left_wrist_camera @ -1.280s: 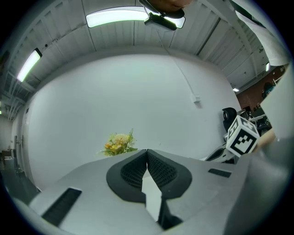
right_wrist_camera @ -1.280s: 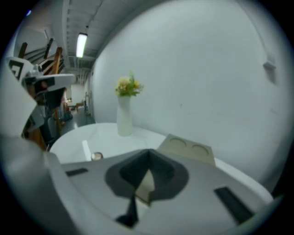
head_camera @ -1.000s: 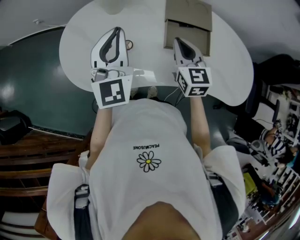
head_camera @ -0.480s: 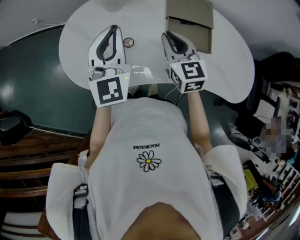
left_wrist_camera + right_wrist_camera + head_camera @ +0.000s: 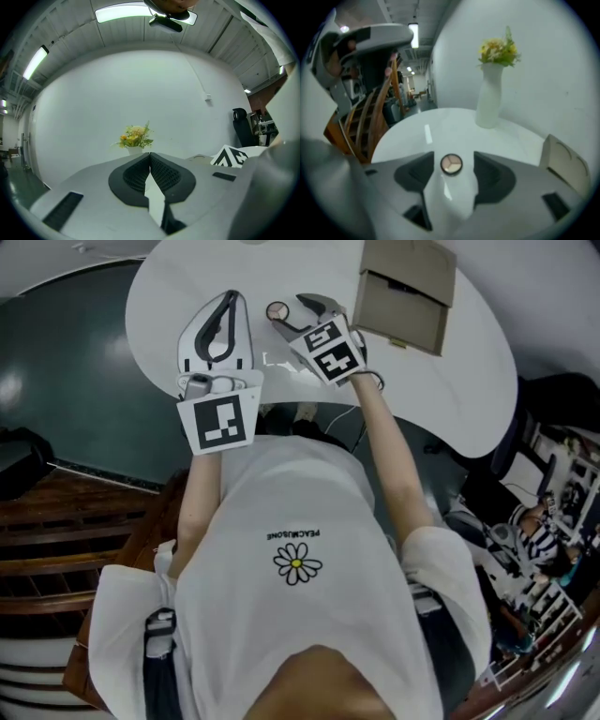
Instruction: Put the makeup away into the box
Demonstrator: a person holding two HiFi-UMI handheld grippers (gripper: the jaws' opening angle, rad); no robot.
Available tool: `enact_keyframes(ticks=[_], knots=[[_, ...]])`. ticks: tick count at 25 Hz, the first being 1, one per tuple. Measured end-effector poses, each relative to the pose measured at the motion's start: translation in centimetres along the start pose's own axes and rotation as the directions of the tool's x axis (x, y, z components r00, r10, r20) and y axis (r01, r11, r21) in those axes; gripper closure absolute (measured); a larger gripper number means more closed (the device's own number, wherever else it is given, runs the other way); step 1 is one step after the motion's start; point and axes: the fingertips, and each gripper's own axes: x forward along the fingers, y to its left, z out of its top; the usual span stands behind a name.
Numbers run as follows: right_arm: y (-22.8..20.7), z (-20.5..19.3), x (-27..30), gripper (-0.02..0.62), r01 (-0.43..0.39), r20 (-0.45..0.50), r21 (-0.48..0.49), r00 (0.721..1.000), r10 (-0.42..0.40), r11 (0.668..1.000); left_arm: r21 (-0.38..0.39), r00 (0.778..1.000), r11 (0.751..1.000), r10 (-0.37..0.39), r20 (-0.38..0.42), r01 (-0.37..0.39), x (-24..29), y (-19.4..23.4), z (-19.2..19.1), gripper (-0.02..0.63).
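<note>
The round makeup compact (image 5: 277, 311) lies flat on the white table (image 5: 450, 381), well to the left of the cardboard box (image 5: 403, 292) and not yet in it. Its top shows a pale three-part palette.

The right gripper (image 5: 292, 317) is angled down at the compact from the box's side. Its jaws have just been opening and now stand wide apart, one on each side of the compact. In the right gripper view the compact (image 5: 451, 164) sits in the gap with bare table on both sides, so neither pad presses on it and nothing is held.

The left gripper (image 5: 228, 298) is farther from the box than the compact. It points level over the table with its jaws closed together on nothing.

A white vase of flowers (image 5: 490, 105) stands at the far side of the table, left of the box in the right gripper view.

The step in hand looks like the reach for the pick-up. The next move likely calls for lowering the jaws until the pads flank the compact's rim, then closing squarely on it. A grip set too high could slip off so flat a disc.
</note>
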Motion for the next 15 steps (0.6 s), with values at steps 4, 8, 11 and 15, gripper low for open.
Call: enact_keyframes(ticks=[4, 8, 11, 15], knots=[[0.5, -2.3, 2.9, 0.331, -0.023, -0.096, -0.014, 0.995, 0.022, 1.0, -0.015, 0.999, 0.999, 0.035, -0.015, -0.036, -0.5, 1.6, -1.0, 0.584], [0.8, -3.3, 4.3, 0.331, -0.037, -0.132, 0.005, 0.991, 0.037, 0.999, -0.024, 0.998, 0.998, 0.055, -0.029, -0.056, -0.8, 2.8, -1.8, 0.584], [0.7, -3.7, 5.1, 0.333, -0.033, -0.156, -0.002, 0.987, 0.032, 0.999, -0.026, 0.997, 0.998, 0.063, -0.032, -0.064, -0.9, 3.3, -2.1, 0.584], [0.5, -3.9, 5.4, 0.364, -0.007, -0.18, -0.031, 0.984, 0.002, 0.999, -0.03, 0.997, 0.997, 0.067, -0.031, -0.068, -1.2, 3.7, -2.2, 0.584]])
